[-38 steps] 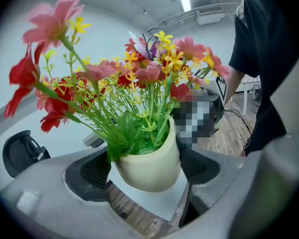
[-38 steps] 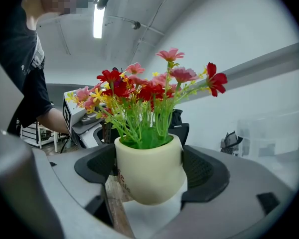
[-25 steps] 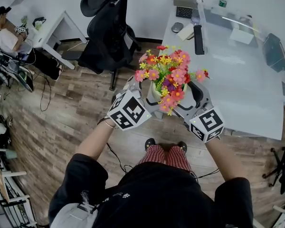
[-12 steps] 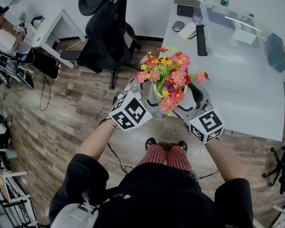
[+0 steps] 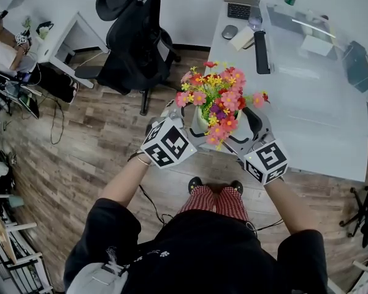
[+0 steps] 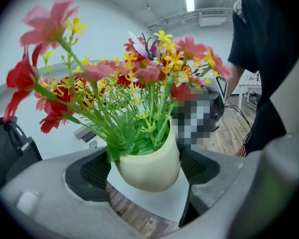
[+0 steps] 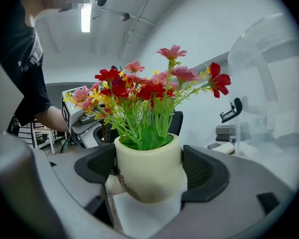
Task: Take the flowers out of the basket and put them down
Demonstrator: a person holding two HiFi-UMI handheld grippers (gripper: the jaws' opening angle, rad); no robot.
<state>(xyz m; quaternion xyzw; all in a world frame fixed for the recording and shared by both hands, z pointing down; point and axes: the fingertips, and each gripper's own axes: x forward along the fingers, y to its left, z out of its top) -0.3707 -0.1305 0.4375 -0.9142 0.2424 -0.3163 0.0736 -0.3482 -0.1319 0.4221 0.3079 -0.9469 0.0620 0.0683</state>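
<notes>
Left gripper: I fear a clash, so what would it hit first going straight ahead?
The cream pot clamped in the left gripper; just beyond it, probably the right gripper on the pot's far side.

Wood-plank floor (image 5: 80, 164), black office chair (image 5: 132, 35), white desk (image 5: 306, 97).

Potted flowers (image 5: 216, 97) (pink, red, yellow) between left gripper (image 5: 187, 125), right gripper (image 5: 243, 127)

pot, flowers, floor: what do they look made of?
The pot is cream, smooth, with a soft sheen: glazed ceramic or plastic, can't tell which. The flowers look artificial, plastic or fabric: the stems are uniform, glossy, bright green. The floor shows matte wood-grain planks; real wood or laminate is open.
</notes>
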